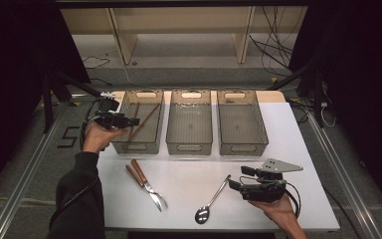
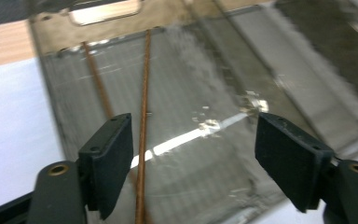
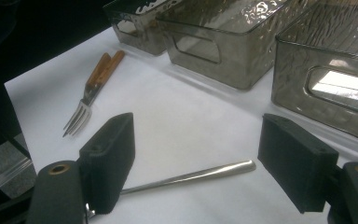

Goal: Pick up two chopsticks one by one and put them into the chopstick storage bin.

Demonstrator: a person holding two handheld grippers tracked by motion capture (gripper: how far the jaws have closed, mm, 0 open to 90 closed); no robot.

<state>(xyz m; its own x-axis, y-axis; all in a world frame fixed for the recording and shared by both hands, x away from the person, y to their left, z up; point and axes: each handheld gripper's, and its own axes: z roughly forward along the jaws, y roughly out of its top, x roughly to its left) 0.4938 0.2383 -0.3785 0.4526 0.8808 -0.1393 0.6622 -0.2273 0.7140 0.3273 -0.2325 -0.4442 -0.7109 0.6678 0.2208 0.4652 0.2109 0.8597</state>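
The spoon (image 1: 211, 201) lies nearest, at the table's (image 1: 189, 184) front edge. From the left: the left gripper (image 1: 129, 121) is held with jaws wide and empty over the left bin (image 1: 140, 145), where two chopsticks (image 1: 142, 122) now lie. Two forks (image 1: 146, 185) wait in front. The right gripper (image 3: 193, 158) is open wide above the spoon, likely grabbed next. No writing can be read.
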